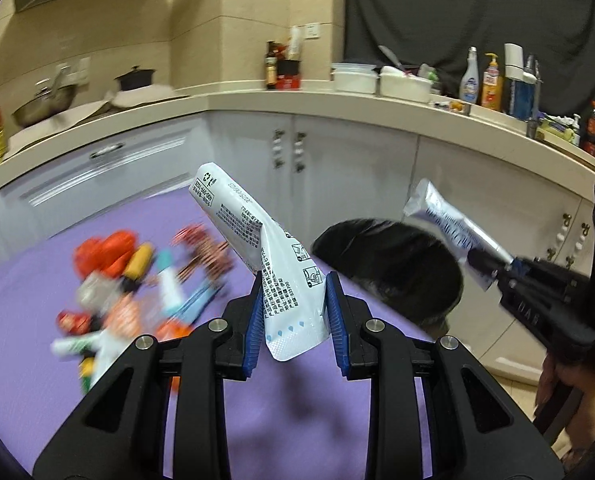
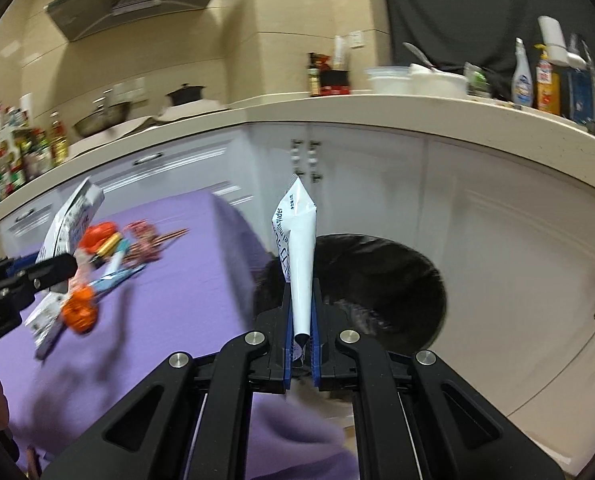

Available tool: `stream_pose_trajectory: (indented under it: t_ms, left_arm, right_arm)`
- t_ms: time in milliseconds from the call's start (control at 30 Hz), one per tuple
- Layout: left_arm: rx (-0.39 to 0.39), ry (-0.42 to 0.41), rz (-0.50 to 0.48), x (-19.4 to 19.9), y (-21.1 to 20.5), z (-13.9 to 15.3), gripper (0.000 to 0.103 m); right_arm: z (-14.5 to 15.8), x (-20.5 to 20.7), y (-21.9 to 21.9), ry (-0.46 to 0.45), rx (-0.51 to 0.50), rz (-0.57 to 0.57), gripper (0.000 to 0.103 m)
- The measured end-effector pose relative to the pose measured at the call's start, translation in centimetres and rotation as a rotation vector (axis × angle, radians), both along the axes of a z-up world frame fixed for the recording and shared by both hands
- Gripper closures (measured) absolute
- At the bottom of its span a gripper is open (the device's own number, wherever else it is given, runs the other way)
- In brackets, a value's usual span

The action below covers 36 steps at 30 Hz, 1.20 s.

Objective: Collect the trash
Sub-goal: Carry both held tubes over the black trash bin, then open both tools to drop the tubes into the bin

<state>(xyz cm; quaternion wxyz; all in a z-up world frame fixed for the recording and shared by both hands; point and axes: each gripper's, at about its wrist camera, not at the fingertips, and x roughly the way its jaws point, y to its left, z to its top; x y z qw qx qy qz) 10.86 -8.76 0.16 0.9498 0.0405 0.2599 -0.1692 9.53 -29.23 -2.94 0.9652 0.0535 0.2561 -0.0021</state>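
My left gripper (image 1: 295,312) is shut on a white printed pouch (image 1: 253,220), which sticks up and leans left above the purple tablecloth (image 1: 289,408). My right gripper (image 2: 302,320) is shut on a narrow white sachet (image 2: 301,252) that stands upright over the black-lined bin (image 2: 381,276). In the left wrist view the right gripper (image 1: 485,264) comes in from the right, its sachet (image 1: 449,224) hanging above the bin (image 1: 393,264). In the right wrist view the left gripper (image 2: 53,268) and its pouch (image 2: 73,216) are at the left. A blurred pile of wrappers (image 1: 137,288) lies on the table.
The bin stands just past the table's right edge, in front of white cabinets (image 2: 477,220). A beige counter (image 1: 337,100) runs behind with spray and soap bottles (image 1: 491,84), white tubs (image 1: 381,78), a black pot (image 1: 135,78) and a wok. A hand (image 1: 569,384) is at the right edge.
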Motion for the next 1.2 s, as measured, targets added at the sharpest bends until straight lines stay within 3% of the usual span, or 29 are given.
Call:
stream_pose_trajectory:
  t_ms: [267, 600, 633, 667, 733, 1000, 1200]
  left_arm:
    - [0.041, 0.020, -0.079, 5.9, -6.8, -1.1, 0.075]
    - [0.090, 0.102, -0.106, 11.3, -11.6, -3.6, 0.073]
    - [0.093, 0.118, -0.107, 11.7, -12.0, -3.9, 0.068]
    - [0.094, 0.130, -0.103, 12.1, -12.2, -4.2, 0.055]
    - [0.094, 0.137, -0.093, 12.5, -12.3, -4.5, 0.047]
    - [0.090, 0.138, -0.069, 12.0, -11.8, -4.2, 0.034]
    - [0.065, 0.110, -0.046, 9.6, -9.6, -2.2, 0.033]
  right_arm:
    - [-1.2, 2.8, -3.5, 0.006, 0.024, -0.067, 0.096]
    - [-3.6, 6.1, -5.4, 0.038, 0.047, -0.106, 0.094]
    - [-3.9, 6.4, -5.6, 0.034, 0.054, -0.118, 0.088]
    - [-4.1, 6.6, -5.8, 0.039, 0.060, -0.121, 0.083]
    - [-4.3, 7.1, -6.1, 0.045, 0.067, -0.132, 0.075]
    - [-4.1, 6.5, -6.4, 0.046, 0.069, -0.141, 0.066]
    - [-2.7, 5.2, -4.7, 0.035, 0.062, -0.107, 0.065]
